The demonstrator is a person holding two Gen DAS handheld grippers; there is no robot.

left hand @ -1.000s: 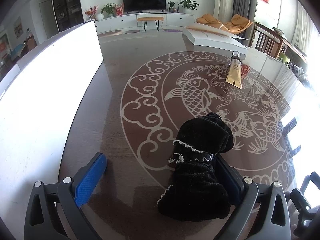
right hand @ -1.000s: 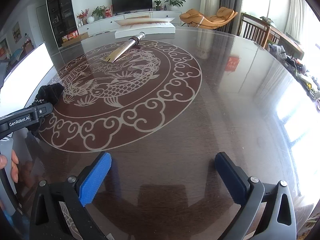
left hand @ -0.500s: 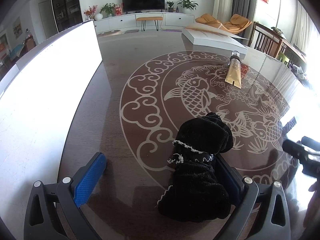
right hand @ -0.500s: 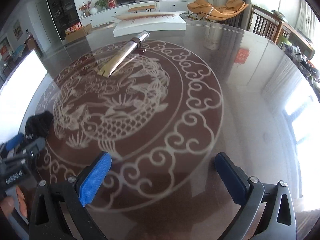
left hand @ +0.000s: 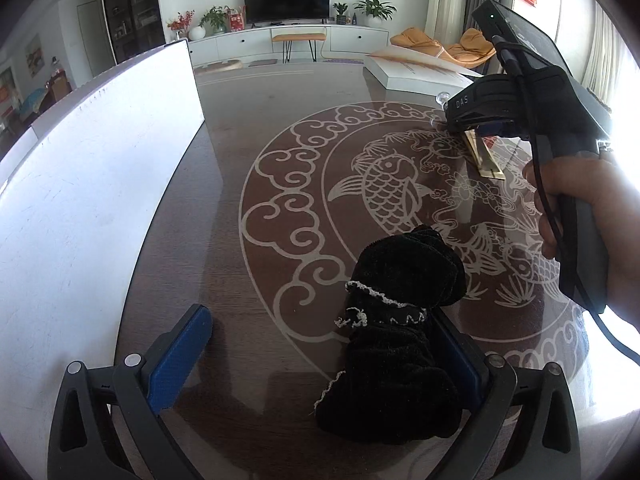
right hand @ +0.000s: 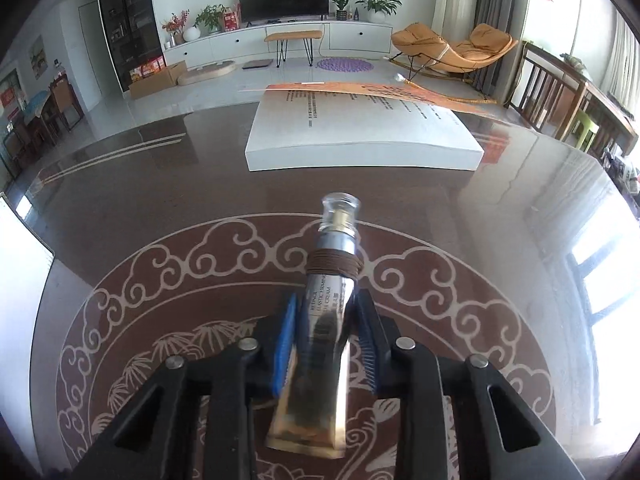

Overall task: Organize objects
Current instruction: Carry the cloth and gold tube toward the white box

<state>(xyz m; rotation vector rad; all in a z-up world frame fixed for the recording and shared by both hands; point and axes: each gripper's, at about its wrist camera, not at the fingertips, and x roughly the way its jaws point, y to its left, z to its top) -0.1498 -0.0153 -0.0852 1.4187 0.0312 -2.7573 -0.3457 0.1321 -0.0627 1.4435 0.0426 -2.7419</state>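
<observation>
Right gripper has crossed the table since a second ago, from the bare area off to the side of the carved medallion onto the gold cream tube at the medallion's far edge; its jaws have just been closing and now pinch the tube mid-body, blue pads pressed on both flanks. Tube lies flat on the glass-topped table, clear cap pointing away from the gripper toward the white box just beyond the medallion, crimped end toward the camera, brown band wound round its neck. From the left wrist view the right gripper sits over the tube at the medallion's far right, a person's hand wrapped on its handle, black cable trailing down. Left gripper hasn't shifted: jaws spread wide, parked at the medallion's near edge. Black knit cloth with white trim lies bunched on the medallion's near rim, up against the inside of the left gripper's right finger, well clear of the left finger; nothing squeezing it. White board stands along the table edge left of the medallion. Cloth and tube are well apart, on opposite sides of the fish carving in the medallion's centre
</observation>
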